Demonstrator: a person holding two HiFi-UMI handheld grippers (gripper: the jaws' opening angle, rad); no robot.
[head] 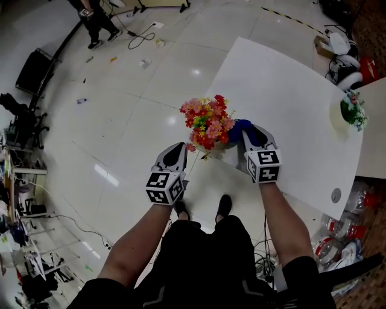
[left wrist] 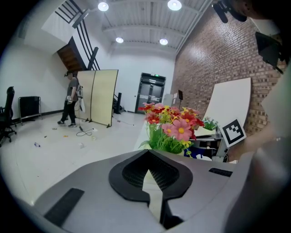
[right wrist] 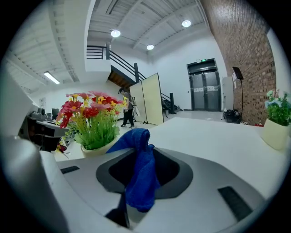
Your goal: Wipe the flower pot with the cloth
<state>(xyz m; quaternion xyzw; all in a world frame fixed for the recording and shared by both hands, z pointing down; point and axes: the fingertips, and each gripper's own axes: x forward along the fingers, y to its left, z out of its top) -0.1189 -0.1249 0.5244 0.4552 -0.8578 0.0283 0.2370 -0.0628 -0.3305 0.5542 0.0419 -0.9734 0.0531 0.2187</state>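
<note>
**Two grippers, one cloth, two pots**

Everything here is placed from the flower pot [right wrist: 96, 149], a cream pot that stands at the near edge of the white table [head: 289, 102]. Its red, pink and yellow flowers [head: 208, 122] hide the pot itself in the head view.

There are two grippers, one on each side of the pot. The left gripper [head: 179, 146] hangs just left of the flowers, out over the floor. Its jaws are drawn in to a thin slit with only a pale sliver showing through. I cannot tell whether that sliver is pot or table.

The right gripper [head: 250, 130] sits just right of the flowers, above the table. Its jaws are clamped on the one blue cloth [head: 238, 130], which bunches up out of them right beside the blooms.

Each gripper carries one marker cube, the left one [head: 164, 187] and the right one [head: 265, 165], on the side away from the pot.

A second pot [head: 353, 110], with green leaves and pale flowers, stands well to the right of the first, at the far side of the table.

One distant person [head: 93, 18] stands on the floor far beyond the pot.

Only the right gripper view shows the cream body of the pot and the cloth's folds hanging down between the jaws. Only the left gripper view shows the slit in that gripper's jaws, and it also catches the right gripper's cube past the flowers. Only the head view shows both grippers flanking the pot at once.
</note>
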